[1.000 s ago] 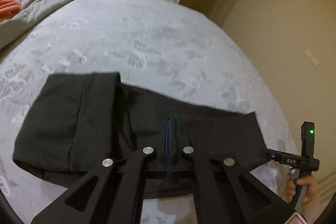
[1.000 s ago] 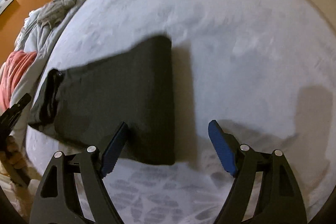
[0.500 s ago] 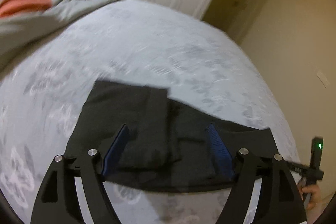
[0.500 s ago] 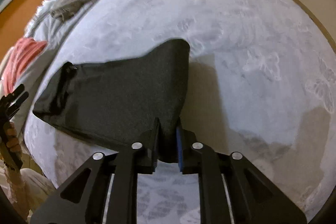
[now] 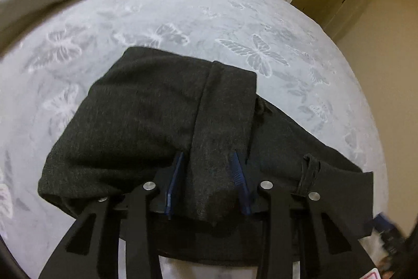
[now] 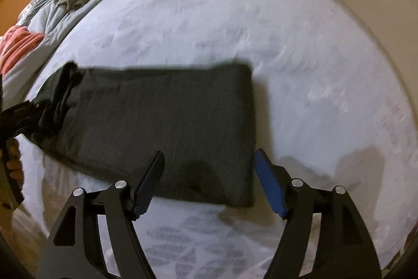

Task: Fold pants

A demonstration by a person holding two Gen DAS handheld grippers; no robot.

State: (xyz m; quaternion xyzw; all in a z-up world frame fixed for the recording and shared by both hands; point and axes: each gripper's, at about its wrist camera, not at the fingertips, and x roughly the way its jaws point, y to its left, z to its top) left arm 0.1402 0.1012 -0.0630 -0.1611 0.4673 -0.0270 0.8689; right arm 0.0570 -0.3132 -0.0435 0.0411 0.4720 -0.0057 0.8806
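- The pants (image 5: 162, 122) lie folded in a dark slab on the bed (image 5: 183, 17), near its front edge.
- They look soft and limp, so you should grip the thick layered edges, not one loose layer.
- Your left claw (image 5: 207, 182) is part-closed around a raised fold of cloth.
- Your right claw (image 6: 209, 182) is released, straddling the slab's near right corner.
- You have open bed beyond and to the right; a heap of bedding (image 6: 52, 7) sits far left.
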